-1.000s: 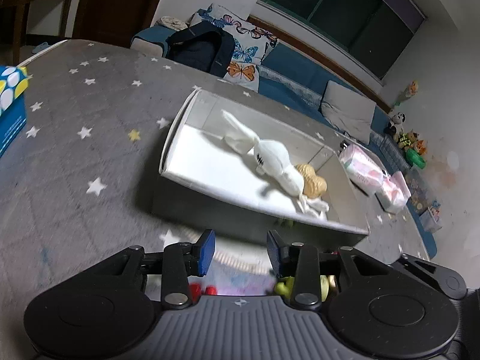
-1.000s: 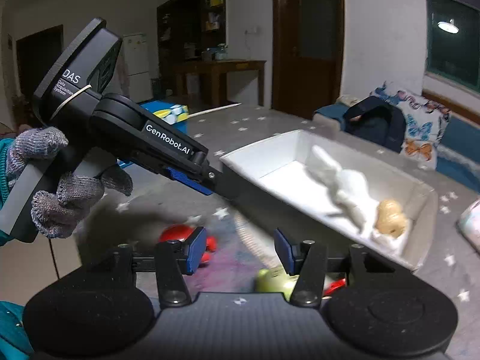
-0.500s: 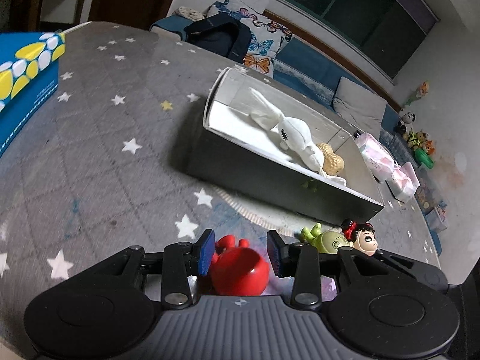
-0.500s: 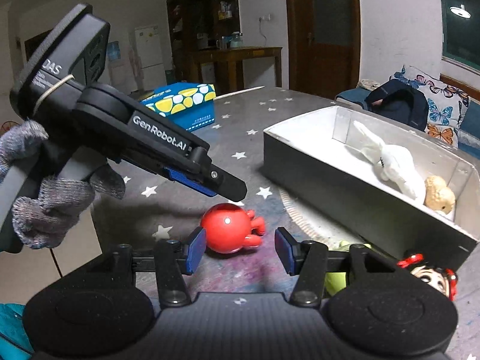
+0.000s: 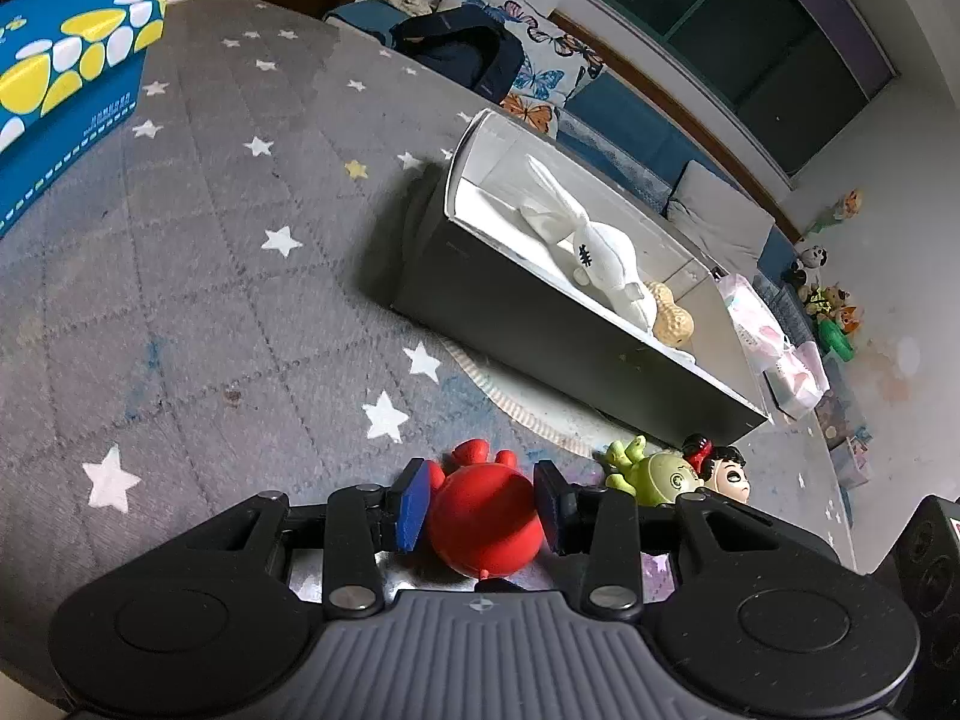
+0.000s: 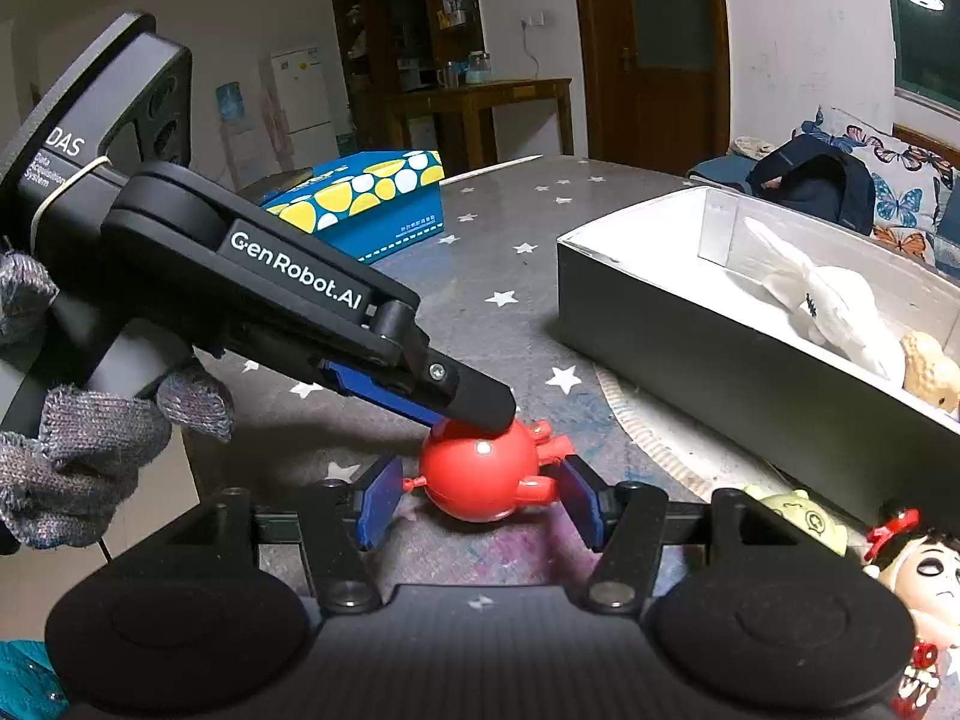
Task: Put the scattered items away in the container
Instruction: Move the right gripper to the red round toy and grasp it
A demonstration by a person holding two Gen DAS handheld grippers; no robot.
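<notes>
A round red toy [image 5: 485, 521] lies on the grey star-patterned cloth. My left gripper [image 5: 483, 507] has its blue pads close on both sides of it, seemingly touching; the toy rests on the cloth. In the right wrist view the left gripper's fingertips [image 6: 480, 402] cover the top of the red toy [image 6: 480, 474]. My right gripper [image 6: 477, 501] is open just in front of the toy, with gaps on both sides. The grey box [image 5: 540, 312] holds a white plush rabbit [image 5: 600, 252] and a tan peanut toy [image 5: 672, 318].
A green figure [image 5: 654, 474] and a black-haired doll head [image 5: 726, 471] lie right of the red toy, by the box's near wall. A blue-and-yellow tissue box [image 5: 54, 96] stands far left. Pink packets [image 5: 774, 342] lie beyond the box.
Both grippers have moved back from the box and down toward the red toy. The left pads now flank the toy closely; the right gripper has come nearer to it.
</notes>
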